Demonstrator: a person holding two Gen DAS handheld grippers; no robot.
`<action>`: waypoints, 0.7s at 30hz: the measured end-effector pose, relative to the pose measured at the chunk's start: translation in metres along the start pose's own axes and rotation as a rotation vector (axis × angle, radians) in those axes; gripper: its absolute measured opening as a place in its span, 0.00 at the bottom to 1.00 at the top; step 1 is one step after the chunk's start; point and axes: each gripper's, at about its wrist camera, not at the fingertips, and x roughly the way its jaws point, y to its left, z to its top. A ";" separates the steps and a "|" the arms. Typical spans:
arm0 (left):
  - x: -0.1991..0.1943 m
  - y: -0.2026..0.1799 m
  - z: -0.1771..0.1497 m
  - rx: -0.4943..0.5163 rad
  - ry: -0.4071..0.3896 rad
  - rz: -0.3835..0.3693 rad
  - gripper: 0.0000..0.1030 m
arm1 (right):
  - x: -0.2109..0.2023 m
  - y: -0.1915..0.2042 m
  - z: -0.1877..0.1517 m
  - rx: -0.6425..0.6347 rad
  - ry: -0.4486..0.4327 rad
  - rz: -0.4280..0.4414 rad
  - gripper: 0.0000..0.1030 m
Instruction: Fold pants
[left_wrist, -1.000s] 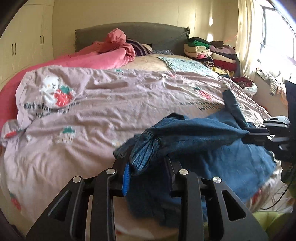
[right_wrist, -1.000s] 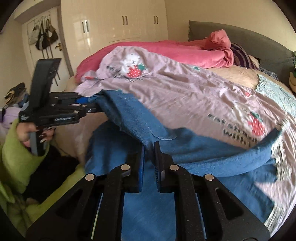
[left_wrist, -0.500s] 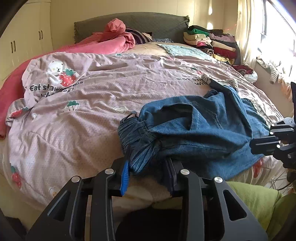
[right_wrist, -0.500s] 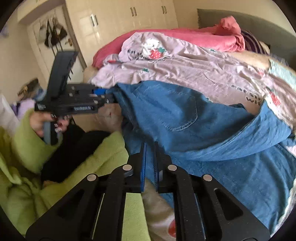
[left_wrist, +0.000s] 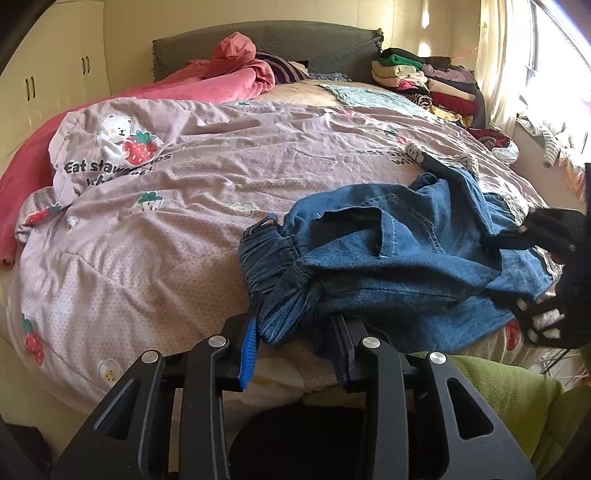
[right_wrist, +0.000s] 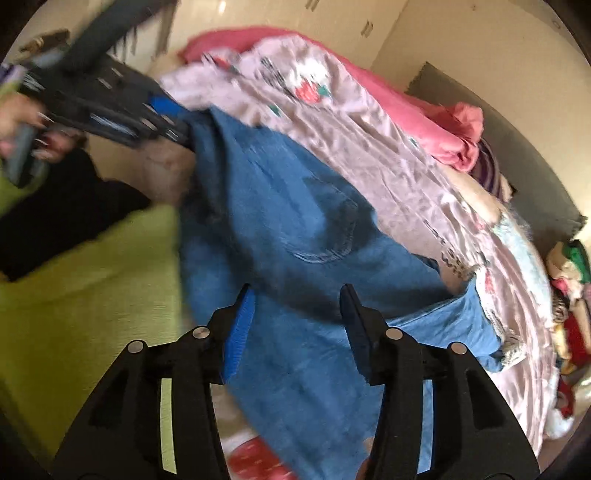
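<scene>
Blue denim pants (left_wrist: 399, 254) lie bunched at the near right edge of the bed, on the pink strawberry-print duvet (left_wrist: 192, 192). My left gripper (left_wrist: 295, 332) is shut on the pants' elastic waistband, which fills the gap between its fingers. In the right wrist view the pants (right_wrist: 295, 236) spread over the bed edge. My right gripper (right_wrist: 295, 310) is open and empty just above the denim. It also shows in the left wrist view (left_wrist: 532, 236). My left gripper shows in the right wrist view (right_wrist: 173, 129) gripping the waistband.
A pink blanket (left_wrist: 207, 85) lies at the bed's far left. Folded clothes (left_wrist: 424, 81) are stacked at the far right by the grey headboard (left_wrist: 266, 44). The person's green sleeve (right_wrist: 85, 280) hangs beside the bed. A window is at right.
My right gripper has opened and let go of the pants, then tilted. The pants have dropped onto the bed edge. My left gripper has pulled back toward the bed edge, still holding the waistband.
</scene>
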 end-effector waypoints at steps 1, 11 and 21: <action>0.000 0.000 0.000 0.000 0.000 0.006 0.32 | -0.002 -0.003 0.001 0.030 -0.008 0.038 0.00; 0.019 0.007 -0.009 0.033 0.072 0.081 0.40 | 0.006 0.020 -0.016 0.104 0.032 0.229 0.01; -0.013 0.048 -0.020 -0.151 0.065 0.082 0.48 | 0.009 0.012 -0.021 0.204 0.018 0.302 0.03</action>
